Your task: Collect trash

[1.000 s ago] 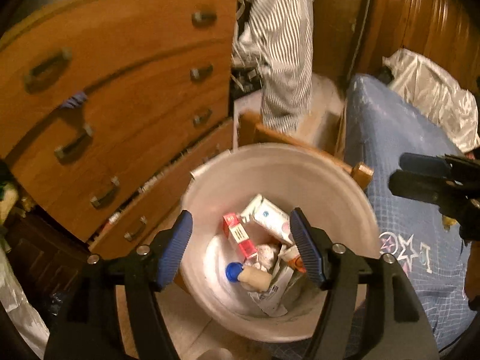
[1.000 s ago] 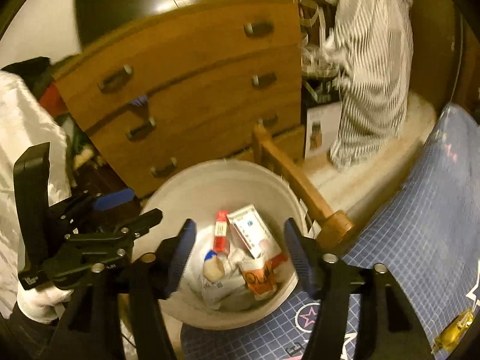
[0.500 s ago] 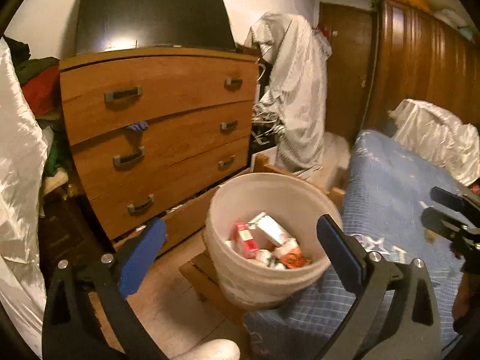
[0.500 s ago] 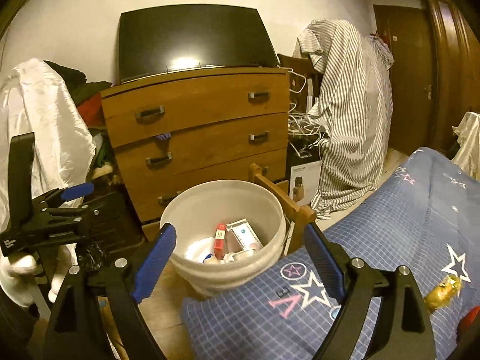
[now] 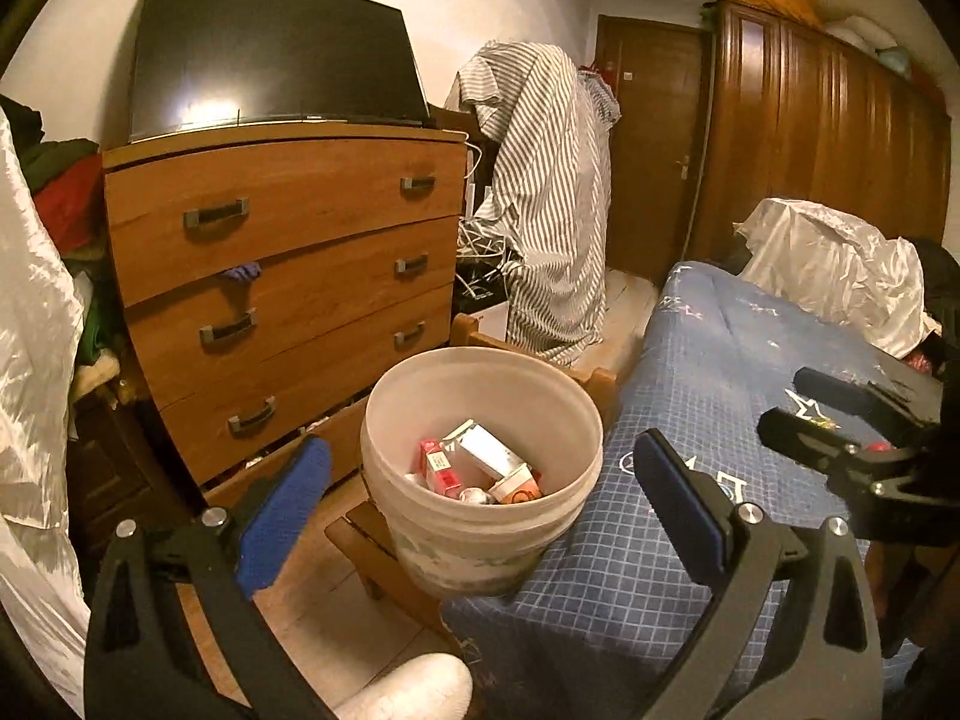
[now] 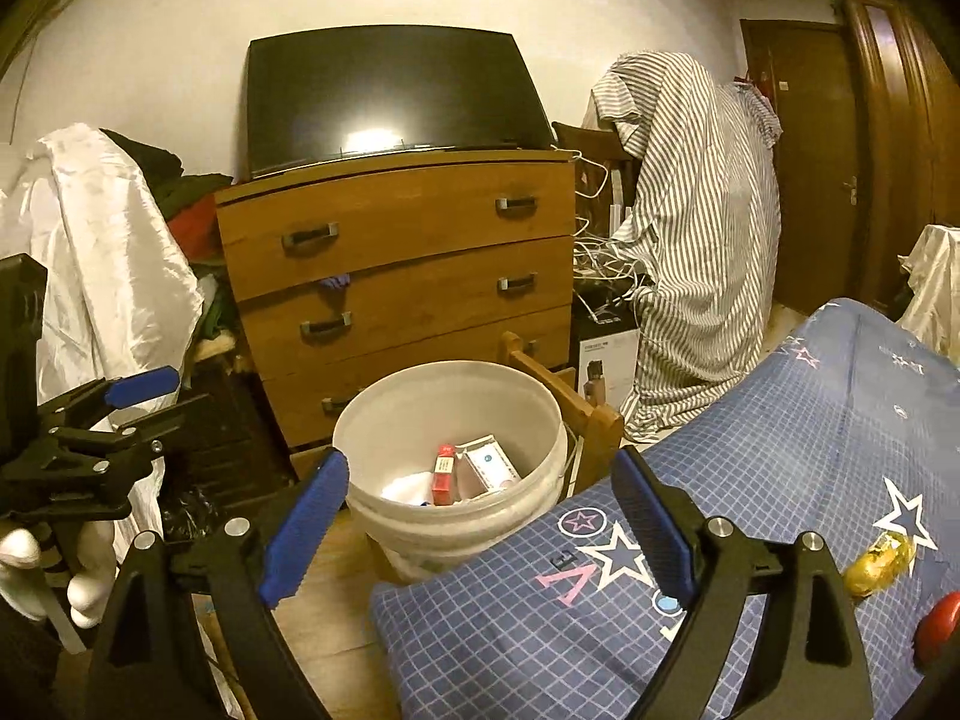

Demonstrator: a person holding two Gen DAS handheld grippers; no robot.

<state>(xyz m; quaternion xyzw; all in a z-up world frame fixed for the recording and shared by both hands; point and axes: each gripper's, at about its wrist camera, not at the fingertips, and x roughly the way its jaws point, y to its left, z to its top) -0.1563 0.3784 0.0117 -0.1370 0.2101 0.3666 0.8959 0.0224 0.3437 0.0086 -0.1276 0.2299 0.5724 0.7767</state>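
Observation:
A white bucket [image 5: 480, 540] stands on a low wooden frame at the corner of the bed; in the right wrist view the bucket [image 6: 414, 516] sits centre frame. Inside lie a red box [image 5: 437, 468], a white box [image 5: 487, 450] and other small packets. My left gripper [image 5: 480, 468] is open and empty, held back from the bucket. My right gripper [image 6: 480, 471] is open too, with nothing between its blue pads. On the blue checked bedcover [image 6: 780, 450] lie a yellow wrapper [image 6: 879, 558] and a red object [image 6: 939, 630], cut off by the frame edge.
A wooden dresser [image 5: 288, 276] with a dark screen [image 5: 270, 54] on top stands behind the bucket. A striped shirt [image 5: 552, 210] hangs to its right, before a door and wardrobe. White cloth [image 6: 108, 252] drapes at left. A white shoe [image 5: 414, 690] shows at the bottom.
Both grippers have drawn back and upward from right above the bucket, and their jaws have spread wider. The views have tilted up, so the room and bed now show.

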